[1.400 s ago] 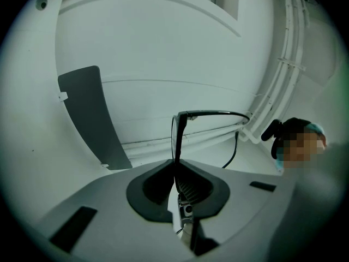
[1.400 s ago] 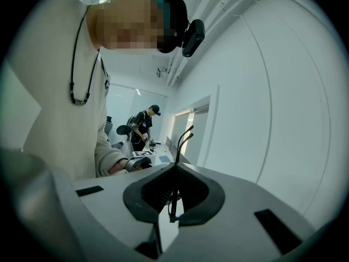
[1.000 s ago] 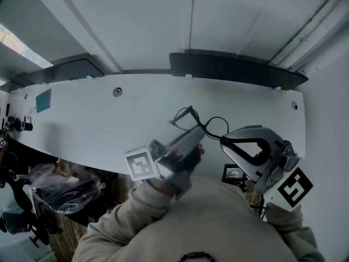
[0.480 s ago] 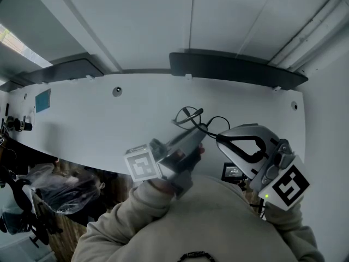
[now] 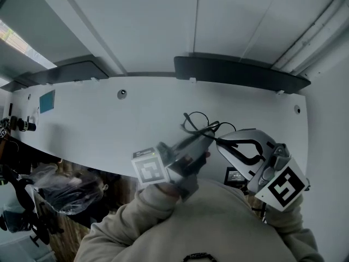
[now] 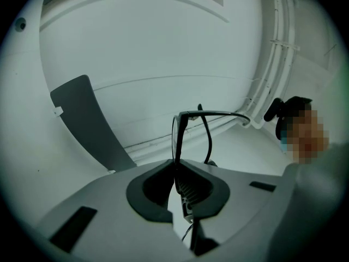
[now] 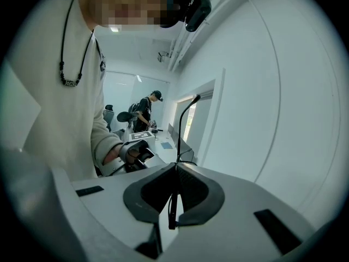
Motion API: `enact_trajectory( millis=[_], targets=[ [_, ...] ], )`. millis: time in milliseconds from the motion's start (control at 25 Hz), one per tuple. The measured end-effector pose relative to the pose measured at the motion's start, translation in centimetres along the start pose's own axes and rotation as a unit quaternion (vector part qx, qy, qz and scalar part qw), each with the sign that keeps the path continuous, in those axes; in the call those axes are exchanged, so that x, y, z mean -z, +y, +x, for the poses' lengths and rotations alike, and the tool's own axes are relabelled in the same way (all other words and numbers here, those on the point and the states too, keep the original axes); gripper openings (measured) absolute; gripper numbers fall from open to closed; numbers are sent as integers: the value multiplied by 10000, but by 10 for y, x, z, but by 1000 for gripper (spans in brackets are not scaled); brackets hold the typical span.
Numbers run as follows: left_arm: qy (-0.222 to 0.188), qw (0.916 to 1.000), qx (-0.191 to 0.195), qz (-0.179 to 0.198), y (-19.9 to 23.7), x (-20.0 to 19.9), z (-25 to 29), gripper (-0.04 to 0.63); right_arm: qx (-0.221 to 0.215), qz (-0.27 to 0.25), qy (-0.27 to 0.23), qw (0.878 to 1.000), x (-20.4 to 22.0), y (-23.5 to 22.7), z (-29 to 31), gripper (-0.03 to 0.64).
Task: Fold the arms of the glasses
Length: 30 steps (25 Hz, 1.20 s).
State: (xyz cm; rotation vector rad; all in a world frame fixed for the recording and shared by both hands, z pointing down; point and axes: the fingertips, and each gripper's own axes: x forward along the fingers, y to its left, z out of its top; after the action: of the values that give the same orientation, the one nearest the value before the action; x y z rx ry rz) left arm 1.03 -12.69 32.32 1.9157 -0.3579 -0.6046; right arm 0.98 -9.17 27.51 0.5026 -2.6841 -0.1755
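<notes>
A long white table (image 5: 92, 119) is running across a pale room, with dark panels (image 5: 240, 72) standing along its far edge. The glasses (image 5: 197, 123) are hanging in the air above its near edge, toward the right end, touching nothing but the two tools. The left gripper (image 5: 203, 137) is clamping the front of the frame: its own view is showing the jaws pressed together on the rim, with the frame rising upright out of them and a thin temple arching off to the side. The right gripper (image 5: 220, 140) is pinching one arm (image 7: 181, 125), a slim dark rod standing up out of jaws that are closed tight on it; which of the two arms this is I cannot tell. Judging by their thin lines, the glasses are looking very light and a little springy, with small hinges that are likely tolerating movement only along their own swing. A twist or a hard squeeze is probably risking a bent frame or a popped lens. The smooth rim is liable to slide in the pads, so the steadying hold is sitting best on the rim close to the hinge and off the lens. The folding hold belongs partway along the arm, guiding it gently inward
</notes>
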Motion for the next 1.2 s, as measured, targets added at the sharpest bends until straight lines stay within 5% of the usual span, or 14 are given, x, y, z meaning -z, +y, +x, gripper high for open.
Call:
enact_trajectory(
  millis=[280,600,1000,1200],
  targets=[
    [192,9995,-45,234,26,-17,25,21,131,-273,67,9995,16,-32,16,21],
    [430,9987,278,68,37,-18,56,21,497,9,243,9985,34,-61,11,21],
    [548,9974,325,333,38,-20,54,20,363,74,329,9988,36,-59,15,21],
    [420,9981,331,-309,47,-15,55,21,396,100,590,9974,50,-62,18,21]
  ],
)
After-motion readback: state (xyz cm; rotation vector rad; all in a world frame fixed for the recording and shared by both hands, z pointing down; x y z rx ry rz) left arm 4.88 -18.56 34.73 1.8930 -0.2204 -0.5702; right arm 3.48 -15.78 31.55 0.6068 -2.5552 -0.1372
